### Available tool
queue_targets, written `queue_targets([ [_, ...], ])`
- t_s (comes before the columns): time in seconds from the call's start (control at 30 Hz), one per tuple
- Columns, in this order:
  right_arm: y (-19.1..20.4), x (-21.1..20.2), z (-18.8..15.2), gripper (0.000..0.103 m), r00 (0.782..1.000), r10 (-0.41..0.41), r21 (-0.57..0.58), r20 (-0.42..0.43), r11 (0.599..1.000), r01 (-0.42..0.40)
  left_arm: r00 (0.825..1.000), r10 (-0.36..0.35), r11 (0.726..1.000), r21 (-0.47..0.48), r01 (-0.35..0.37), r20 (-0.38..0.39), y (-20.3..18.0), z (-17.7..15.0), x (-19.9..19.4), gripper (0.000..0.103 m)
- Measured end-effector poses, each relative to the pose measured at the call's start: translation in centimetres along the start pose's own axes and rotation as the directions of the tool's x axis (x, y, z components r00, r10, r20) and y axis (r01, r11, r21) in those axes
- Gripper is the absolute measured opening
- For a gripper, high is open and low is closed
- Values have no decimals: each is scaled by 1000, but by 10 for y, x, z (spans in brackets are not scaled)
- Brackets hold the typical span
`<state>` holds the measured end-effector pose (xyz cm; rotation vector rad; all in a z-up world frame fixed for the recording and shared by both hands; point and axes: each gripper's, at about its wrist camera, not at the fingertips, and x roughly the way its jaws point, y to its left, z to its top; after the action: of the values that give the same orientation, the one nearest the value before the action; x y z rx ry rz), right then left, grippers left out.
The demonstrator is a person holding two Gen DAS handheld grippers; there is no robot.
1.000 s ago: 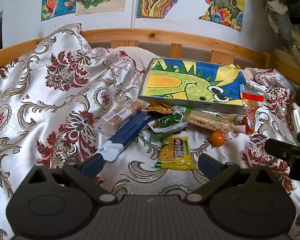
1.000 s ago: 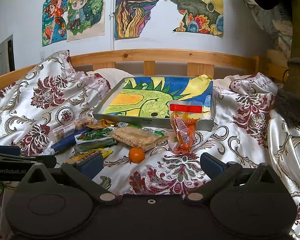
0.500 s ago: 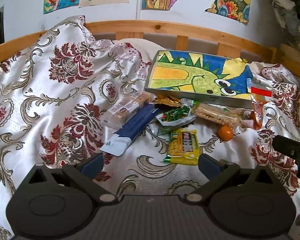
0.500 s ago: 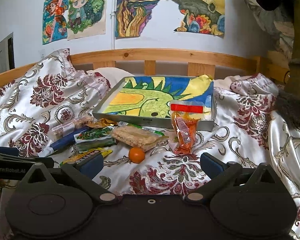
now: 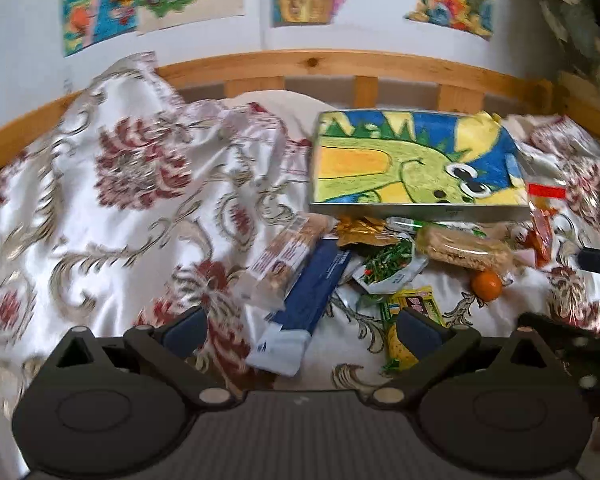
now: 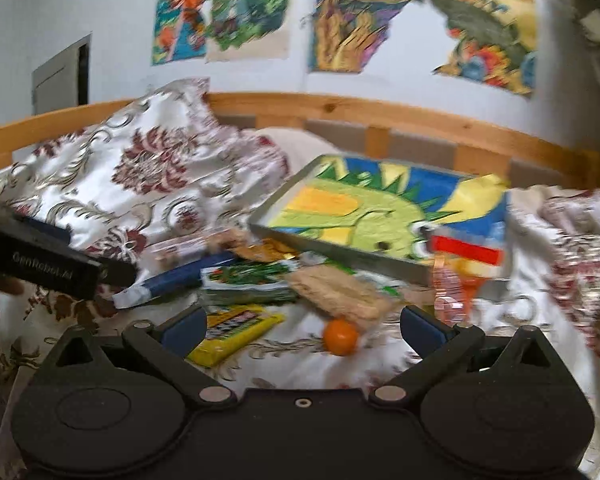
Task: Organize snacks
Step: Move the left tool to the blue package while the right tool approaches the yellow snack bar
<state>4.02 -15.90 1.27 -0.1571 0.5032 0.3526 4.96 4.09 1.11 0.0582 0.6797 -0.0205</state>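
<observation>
Snacks piled on the bed (image 5: 100, 216) just in front of the tray (image 5: 416, 210).

Left to right:
- biscuit pack (image 5: 284, 258): stiff-ish, crumbly, grip mid-length
- blue pack (image 5: 308, 300): long, light, take it across the middle
- green pouch (image 5: 388, 266): soft, slippery film, pinch an edge seam
- yellow pack (image 6: 236, 332): flat, same deal
- cracker bag (image 5: 464, 250): fragile, light squeeze
- orange (image 6: 340, 336): round, will likely roll on satin
- red-top bag (image 6: 456, 280): leans on the tray, floppy

Left claw (image 5: 300, 328) wide, empty, over the blue pack. Right claw (image 6: 302, 326) wide, empty, orange between its fingers' line.
</observation>
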Motion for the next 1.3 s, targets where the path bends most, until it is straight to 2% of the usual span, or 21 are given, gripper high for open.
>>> queue_targets([
  [0.13,15,28,2,102,999,14,22,-48,1000,-13,997,-63,996,56,66,-50,4,5,21,103],
  [0.33,37,60,-4,102,991,70,70,-115,996,-63,984,-117,992,22,121,-131,19,4,51,102],
  [0.53,50,85,-7,102,980,82,102,-179,993,-64,967,-188,980,27,196,-174,22,15,81,102],
  [0.8,53,100,-8,102,974,42,122,-221,992,-15,932,-258,965,-109,237,-253,43,17,108,99],
  [0.9,50,97,-8,94,977,45,122,-210,992,-20,925,-282,957,-143,252,-255,49,16,111,97],
  [1.1,39,80,-9,72,975,71,95,-209,994,-52,910,-296,955,-111,276,-289,45,13,108,86],
  [1.2,31,70,-9,70,974,71,68,-213,996,-57,906,-301,954,-89,288,-297,40,12,105,78],
  [1.3,20,64,-10,73,975,79,73,-209,995,-65,912,-281,959,-64,274,-299,36,13,106,77],
])
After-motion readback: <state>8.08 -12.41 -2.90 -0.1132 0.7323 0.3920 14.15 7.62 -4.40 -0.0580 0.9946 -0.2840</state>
